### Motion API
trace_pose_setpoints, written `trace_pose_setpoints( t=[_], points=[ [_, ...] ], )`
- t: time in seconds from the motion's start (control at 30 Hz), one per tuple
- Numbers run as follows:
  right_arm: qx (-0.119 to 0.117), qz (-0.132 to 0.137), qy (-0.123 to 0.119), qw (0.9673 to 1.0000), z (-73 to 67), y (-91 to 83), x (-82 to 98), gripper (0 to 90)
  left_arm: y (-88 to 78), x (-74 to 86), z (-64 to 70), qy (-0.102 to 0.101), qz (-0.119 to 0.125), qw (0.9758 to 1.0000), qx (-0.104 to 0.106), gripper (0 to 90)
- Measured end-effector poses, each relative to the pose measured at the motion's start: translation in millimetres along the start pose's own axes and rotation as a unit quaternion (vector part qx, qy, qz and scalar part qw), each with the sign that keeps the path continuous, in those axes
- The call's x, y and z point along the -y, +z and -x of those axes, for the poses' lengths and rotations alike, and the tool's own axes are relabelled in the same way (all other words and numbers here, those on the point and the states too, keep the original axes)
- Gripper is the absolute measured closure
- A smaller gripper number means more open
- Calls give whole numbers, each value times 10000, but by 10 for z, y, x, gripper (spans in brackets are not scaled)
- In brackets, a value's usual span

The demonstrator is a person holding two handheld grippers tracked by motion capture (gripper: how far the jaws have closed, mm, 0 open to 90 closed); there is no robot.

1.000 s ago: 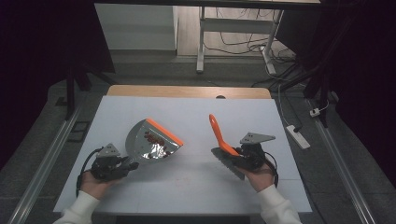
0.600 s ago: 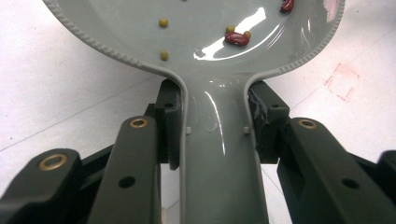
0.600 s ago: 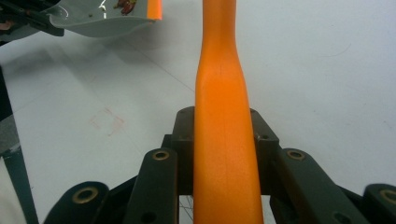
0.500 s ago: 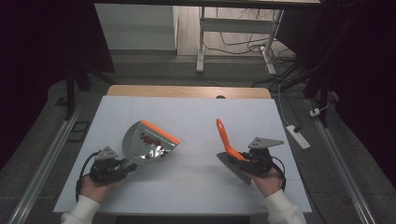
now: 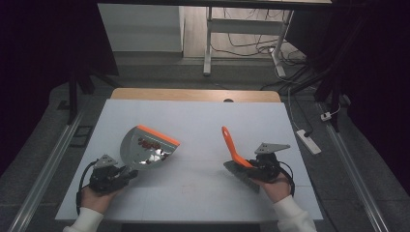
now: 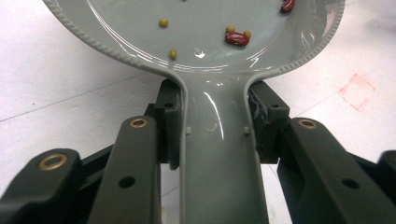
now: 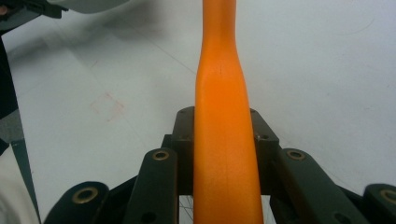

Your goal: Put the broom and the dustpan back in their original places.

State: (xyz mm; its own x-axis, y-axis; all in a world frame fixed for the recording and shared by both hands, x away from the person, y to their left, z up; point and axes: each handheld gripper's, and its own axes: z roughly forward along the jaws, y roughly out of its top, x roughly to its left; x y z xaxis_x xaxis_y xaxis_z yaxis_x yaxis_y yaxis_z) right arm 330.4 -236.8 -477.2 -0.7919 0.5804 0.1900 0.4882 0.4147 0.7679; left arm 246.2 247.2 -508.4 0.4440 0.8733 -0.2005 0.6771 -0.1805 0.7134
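Dustpan [image 5: 147,150] and brush [image 5: 235,154] are sitting apart on the white tabletop [image 5: 193,121] in the high view, the left gripper [image 5: 110,175] holding the pan, the right gripper [image 5: 258,166] holding the brush. Beans [image 5: 150,144] are lying inside the pan, so the sweeping is looking largely finished; I judge emptying is what is remaining.

Left gripper view: the jaws are clamping the grey pan handle [image 6: 219,154], with red and yellow beans [image 6: 236,38] resting in the tray.

Right gripper view: the jaws are closing tight on the orange brush handle [image 7: 223,140], above bare tabletop.
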Motion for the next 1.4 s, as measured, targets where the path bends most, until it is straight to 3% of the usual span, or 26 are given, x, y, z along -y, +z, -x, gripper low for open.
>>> trace_pose_setpoints(
  t=[0.43, 0.77, 1.13, 1.4],
  points=[
    [207, -31, 190, 9996, 64, -68, 80, 703, 13, 84, 18, -370, -27, 9984, -434, 617],
    [211, -86, 305, 9993, 83, -100, 144, 703, 60, 136, 71, -782, 29, 9941, -748, 617],
    [348, -314, 463, 9978, 179, -18, 197, 703, 165, 153, 16, -1048, -122, 9909, -831, 615],
    [678, -403, 412, 9960, 273, -1, 185, 668, 239, 173, 21, -1130, -257, 9895, -862, 613]
  ],
)
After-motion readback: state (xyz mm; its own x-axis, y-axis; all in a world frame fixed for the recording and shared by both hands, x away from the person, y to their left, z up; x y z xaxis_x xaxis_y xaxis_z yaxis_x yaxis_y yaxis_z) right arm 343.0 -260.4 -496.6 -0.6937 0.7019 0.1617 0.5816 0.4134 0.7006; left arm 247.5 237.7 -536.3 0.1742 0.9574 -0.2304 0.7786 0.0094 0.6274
